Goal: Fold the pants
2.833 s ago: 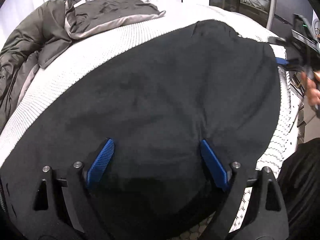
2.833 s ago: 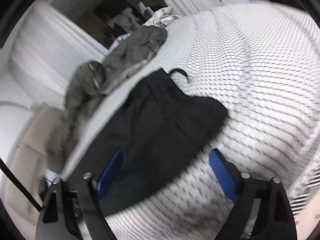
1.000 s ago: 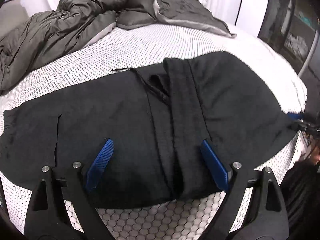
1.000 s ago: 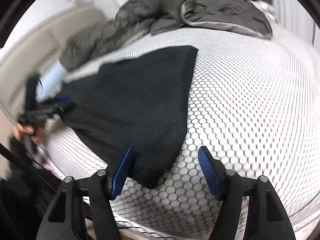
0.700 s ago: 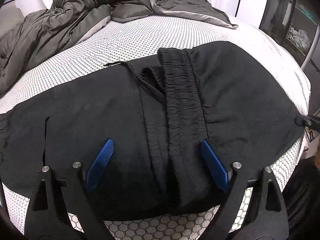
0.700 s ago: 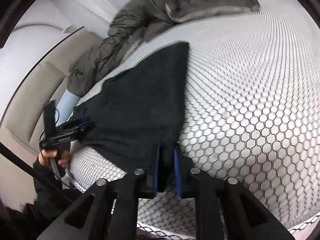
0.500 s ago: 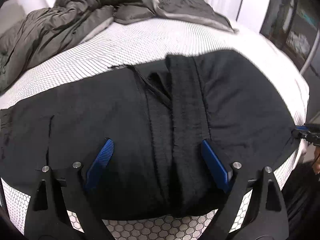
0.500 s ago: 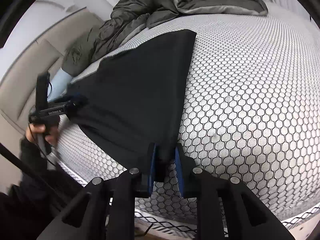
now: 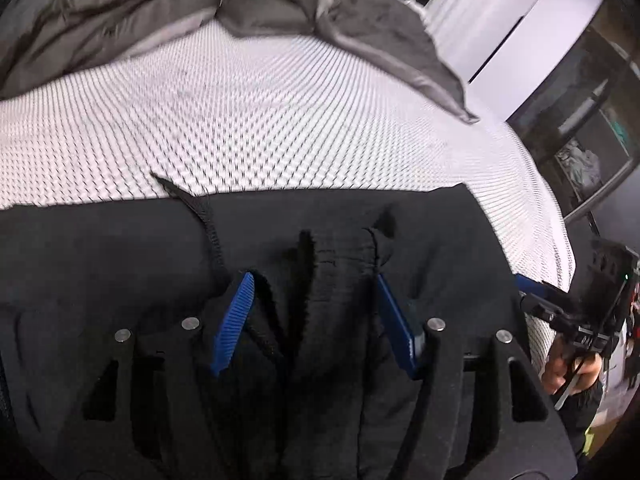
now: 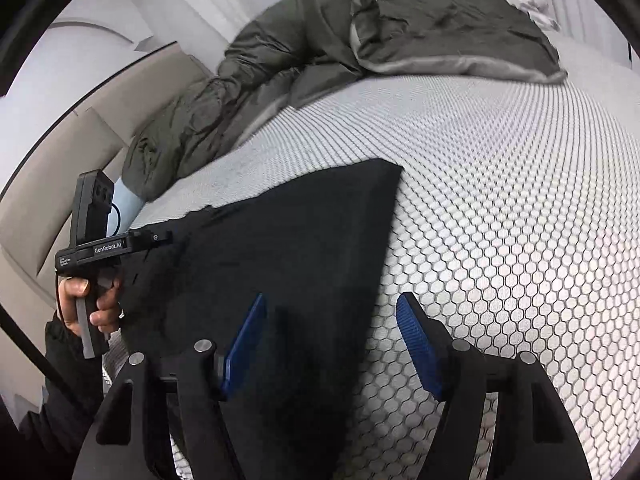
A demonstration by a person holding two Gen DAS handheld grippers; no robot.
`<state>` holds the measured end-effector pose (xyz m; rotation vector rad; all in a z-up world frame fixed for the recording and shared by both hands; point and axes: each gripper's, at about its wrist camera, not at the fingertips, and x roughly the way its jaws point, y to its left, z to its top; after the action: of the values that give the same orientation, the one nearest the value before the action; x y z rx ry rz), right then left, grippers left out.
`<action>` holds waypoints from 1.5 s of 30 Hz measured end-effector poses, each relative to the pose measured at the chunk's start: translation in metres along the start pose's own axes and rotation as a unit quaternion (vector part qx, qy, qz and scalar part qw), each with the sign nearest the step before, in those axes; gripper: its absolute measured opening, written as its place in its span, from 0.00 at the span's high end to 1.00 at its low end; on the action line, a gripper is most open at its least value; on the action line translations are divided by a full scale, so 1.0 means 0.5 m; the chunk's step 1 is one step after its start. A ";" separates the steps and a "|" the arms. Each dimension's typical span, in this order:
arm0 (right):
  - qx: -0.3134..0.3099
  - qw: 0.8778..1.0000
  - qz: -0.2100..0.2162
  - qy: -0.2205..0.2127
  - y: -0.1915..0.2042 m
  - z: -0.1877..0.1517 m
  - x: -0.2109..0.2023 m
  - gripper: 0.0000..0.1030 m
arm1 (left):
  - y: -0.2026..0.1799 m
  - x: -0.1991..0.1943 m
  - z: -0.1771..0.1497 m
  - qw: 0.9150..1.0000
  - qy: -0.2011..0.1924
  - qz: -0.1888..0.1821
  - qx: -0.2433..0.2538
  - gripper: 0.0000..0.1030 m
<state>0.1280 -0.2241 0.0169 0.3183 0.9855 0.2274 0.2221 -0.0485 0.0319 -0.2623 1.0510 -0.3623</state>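
Observation:
Black pants [image 9: 100, 248] lie spread on a white honeycomb-patterned bed; they also show in the right wrist view [image 10: 280, 248]. My left gripper [image 9: 312, 284] is open, low over the bunched waistband [image 9: 344, 256] and drawstring [image 9: 208, 224], with fabric between the fingers. My right gripper [image 10: 332, 304] is open, straddling the pants' right edge near a corner. The left gripper also shows in the right wrist view [image 10: 160, 238] at the pants' left side, and the right gripper shows at the right of the left wrist view [image 9: 532, 296].
A rumpled grey-green duvet [image 10: 304, 52] lies across the far side of the bed [image 10: 520, 200]. A beige headboard [image 10: 60, 152] is at the left. A dark shelf or window area [image 9: 580, 120] stands beyond the bed's right side.
My right gripper, shut on the pants' corner half a second ago, has opened and let go. My left gripper has dropped closer onto the waistband and its jaws have narrowed somewhat.

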 end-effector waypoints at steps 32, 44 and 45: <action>0.031 0.989 0.144 0.035 0.032 -0.201 -0.063 0.85 | -0.020 -0.064 -0.181 0.993 -0.018 0.096 0.067 0.22; 0.101 0.990 0.102 0.014 -0.003 -0.062 0.014 0.35 | -0.015 -0.078 -0.215 0.988 -0.015 0.120 0.092 0.17; 0.110 0.988 0.104 0.026 -0.007 -0.039 0.047 0.53 | -0.015 -0.077 -0.215 0.989 -0.015 0.120 0.091 0.17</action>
<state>0.1242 -0.2166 -0.0129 0.6206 1.0310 0.3189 0.1091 -0.0436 0.0145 0.0225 1.0011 -0.2335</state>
